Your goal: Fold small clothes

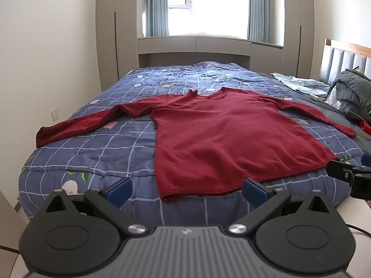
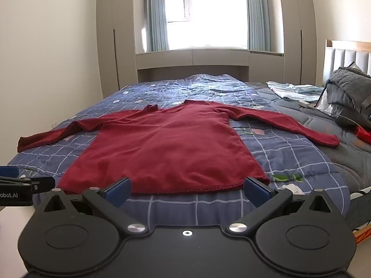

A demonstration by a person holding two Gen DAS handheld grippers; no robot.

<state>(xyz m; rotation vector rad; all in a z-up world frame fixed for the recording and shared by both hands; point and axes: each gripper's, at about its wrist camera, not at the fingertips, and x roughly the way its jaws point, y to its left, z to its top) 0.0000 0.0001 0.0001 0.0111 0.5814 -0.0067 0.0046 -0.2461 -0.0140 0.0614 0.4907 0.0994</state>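
Note:
A dark red long-sleeved shirt [image 1: 222,134] lies flat on the bed, both sleeves spread out, neck towards the window and hem towards me. It also shows in the right wrist view [image 2: 167,148]. My left gripper [image 1: 186,191] is open and empty, just short of the hem's left corner. My right gripper [image 2: 186,190] is open and empty, just short of the hem's right part. The right gripper also shows at the right edge of the left wrist view [image 1: 347,173], and the left gripper at the left edge of the right wrist view [image 2: 25,183].
The bed carries a blue checked quilt [image 1: 111,146]. A grey padded jacket [image 2: 347,88], light blue cloth [image 2: 294,91], a white charger with cable [image 2: 303,103] and a red object [image 2: 363,133] lie at the right by the headboard. Wardrobes and a window stand behind.

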